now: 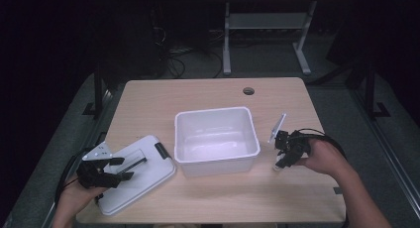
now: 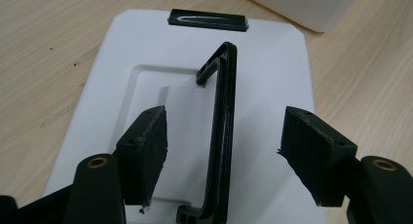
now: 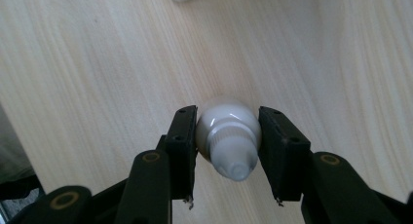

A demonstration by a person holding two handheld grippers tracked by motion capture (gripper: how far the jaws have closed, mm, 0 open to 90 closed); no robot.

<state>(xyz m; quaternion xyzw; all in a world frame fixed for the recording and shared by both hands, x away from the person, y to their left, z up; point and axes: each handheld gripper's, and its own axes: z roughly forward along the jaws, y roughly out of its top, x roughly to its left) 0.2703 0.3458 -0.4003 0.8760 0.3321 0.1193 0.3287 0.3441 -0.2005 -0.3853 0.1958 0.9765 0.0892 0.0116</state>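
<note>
Grab step: right gripper [image 3: 228,153] jaws clamped on bottle [image 3: 228,141] at the counter [image 1: 208,94]. Left gripper [image 2: 224,156] jaws wide over lid [image 2: 146,44] handle [image 2: 221,136]. Next, probably: lift, drop into bin [image 1: 216,156].

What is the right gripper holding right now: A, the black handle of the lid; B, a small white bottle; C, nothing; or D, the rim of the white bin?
B: the right gripper has its jaws pressed against both sides of a small white bottle above the wooden table.
</note>
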